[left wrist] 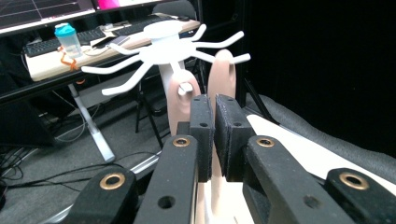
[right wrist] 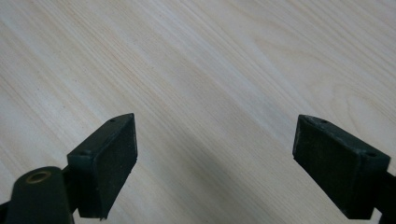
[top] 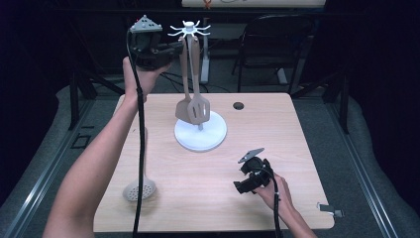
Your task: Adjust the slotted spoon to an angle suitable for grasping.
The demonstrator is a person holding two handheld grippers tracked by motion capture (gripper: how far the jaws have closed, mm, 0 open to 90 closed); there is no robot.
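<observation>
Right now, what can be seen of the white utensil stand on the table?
The white utensil stand looks like plastic: a round flat base on the wooden table, a thin upright post, and a crown of curved hook arms on top. Two tan utensils hang from it, a slotted turner and a second one. The left gripper is raised beside the crown.

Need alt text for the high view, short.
A raised left tool grips the handle of a slotted spatula at the white hook rack. The right tool rests open on the wooden table; a skimmer lies near the left edge.
</observation>
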